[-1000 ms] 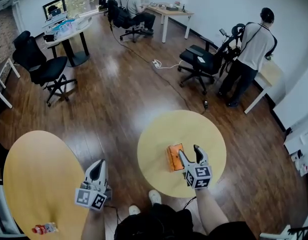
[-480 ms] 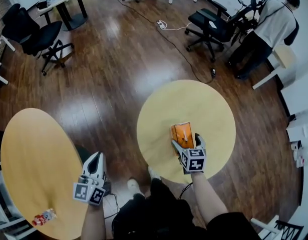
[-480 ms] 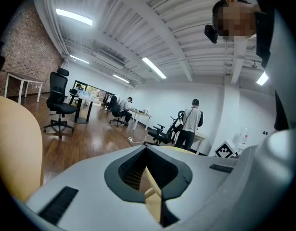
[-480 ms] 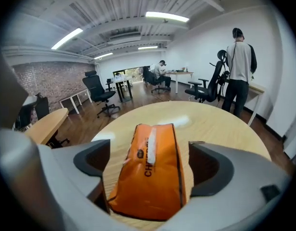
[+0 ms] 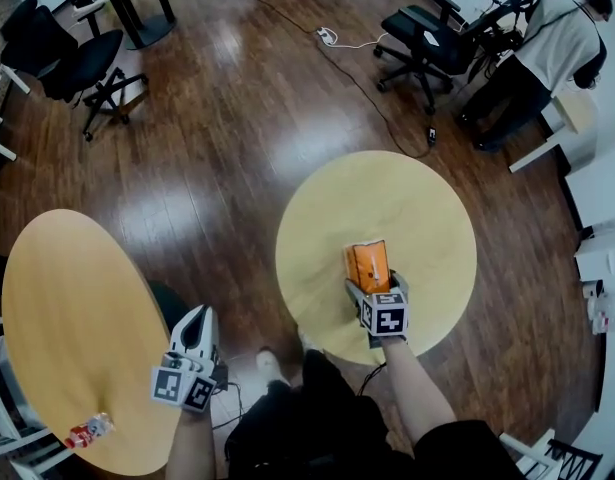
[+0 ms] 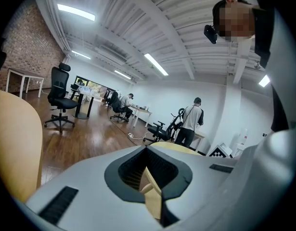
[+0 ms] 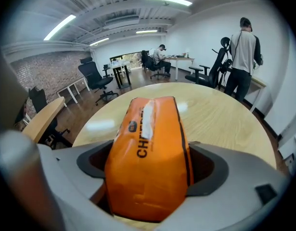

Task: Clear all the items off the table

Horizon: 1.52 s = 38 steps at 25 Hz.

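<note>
Early going, by the look of it. Only one item on the round worktop [image 5: 427, 218]: an orange packet [image 5: 367, 265]. Lies flat just inside the worktop's near edge, long side pointing toward its middle; not yet lifted. At the packet's near end, the right gripper [image 5: 375, 286], fingers just opened to nearly their widest and straddling it, packet snug between them, no squeeze to be seen. Off the worktop's left edge, over the floor, the left gripper [image 5: 195, 320], fingers drawn together on nothing.

Left to do, probably: close, lift, carry off. Nothing more on this worktop after that. Well to its left, a second worktop [image 5: 67, 318] with a small bottle [image 5: 89, 431]; unclear whether part of the job.

Packet itself: glossy orange wrapper, puffed like a pillow, dark print along it, a pale strip down the top, a dark seam along one side. Looks soft and light; likely to dent or slip under a hard pinch.
</note>
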### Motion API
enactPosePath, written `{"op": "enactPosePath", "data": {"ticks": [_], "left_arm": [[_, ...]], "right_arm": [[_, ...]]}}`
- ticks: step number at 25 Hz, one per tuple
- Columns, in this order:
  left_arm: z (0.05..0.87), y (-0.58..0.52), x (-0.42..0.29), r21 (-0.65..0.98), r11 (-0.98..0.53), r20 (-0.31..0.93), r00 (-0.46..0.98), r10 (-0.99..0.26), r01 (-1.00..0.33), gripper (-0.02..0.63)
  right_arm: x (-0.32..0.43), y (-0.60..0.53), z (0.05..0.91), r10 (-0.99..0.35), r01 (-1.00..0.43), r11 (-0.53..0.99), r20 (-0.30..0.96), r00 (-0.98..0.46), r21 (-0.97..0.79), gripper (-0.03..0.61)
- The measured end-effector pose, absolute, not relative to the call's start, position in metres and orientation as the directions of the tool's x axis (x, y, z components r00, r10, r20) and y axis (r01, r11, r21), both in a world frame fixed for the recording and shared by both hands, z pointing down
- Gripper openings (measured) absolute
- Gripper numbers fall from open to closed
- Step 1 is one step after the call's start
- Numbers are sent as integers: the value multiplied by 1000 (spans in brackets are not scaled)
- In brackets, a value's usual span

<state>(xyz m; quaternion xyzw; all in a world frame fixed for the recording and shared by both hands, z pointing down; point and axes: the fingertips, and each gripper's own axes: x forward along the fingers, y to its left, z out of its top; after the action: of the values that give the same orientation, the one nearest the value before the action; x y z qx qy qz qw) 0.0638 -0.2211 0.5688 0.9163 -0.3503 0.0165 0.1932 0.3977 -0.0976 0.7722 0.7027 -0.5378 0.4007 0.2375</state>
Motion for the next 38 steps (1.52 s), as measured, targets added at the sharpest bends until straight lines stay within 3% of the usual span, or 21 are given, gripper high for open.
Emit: {"op": "enactPosePath", "data": {"ticks": [7,21,28,38], "left_arm": [[561,-217,57,335,-682,145,750,-645,-651,-9],[518,-226,36,278,-672,13,703,-711,-686,-9],[465,-227,-31,237,-520,-110,509,-854,-821,-9],[467,-150,-193,235,-89,-139,57,-989,-968,-9]], "right_arm": [[398,-93,772,-551,-942,-319,829,92,-108,414],[420,-141,647,-796,-968,-235,590,138,-90,410],[374,-228,582,-885,-997,-9,465,-29,-80,410],[177,-335,570,-806,-895,442,409,-428,-67,410]]}}
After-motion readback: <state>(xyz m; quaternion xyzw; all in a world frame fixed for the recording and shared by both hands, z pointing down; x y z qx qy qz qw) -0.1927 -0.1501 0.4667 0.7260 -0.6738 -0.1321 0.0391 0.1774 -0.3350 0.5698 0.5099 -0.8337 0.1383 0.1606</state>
